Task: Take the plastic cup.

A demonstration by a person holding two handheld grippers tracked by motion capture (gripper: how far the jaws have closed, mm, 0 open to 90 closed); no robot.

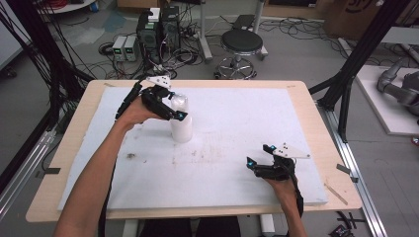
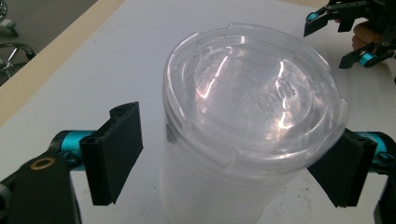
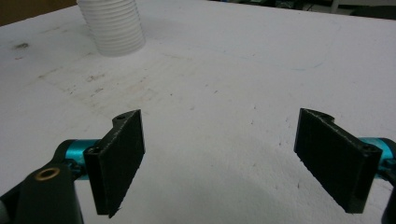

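A white ribbed cup (image 1: 182, 129) with a clear plastic lid (image 2: 252, 93) stands upright on the white foam board (image 1: 237, 113), left of the middle. My left gripper (image 1: 173, 105) comes at it from above and stands open, one jaw on each side of the lid. In the left gripper view the left jaw is clearly apart from the cup (image 2: 201, 196); the right jaw is close to the lid's rim. My right gripper (image 1: 259, 154) rests open near the front right of the board, nothing between its jaws, with the cup's ribbed lower part (image 3: 114, 25) far off.
The foam board lies on a wooden table (image 1: 74, 143). Dirty scuff marks (image 3: 107, 88) cover the board's middle. Beyond the table are a black stool (image 1: 241, 44), computer boxes (image 1: 158, 29) with cables, and a black frame post (image 1: 360, 54) at the right.
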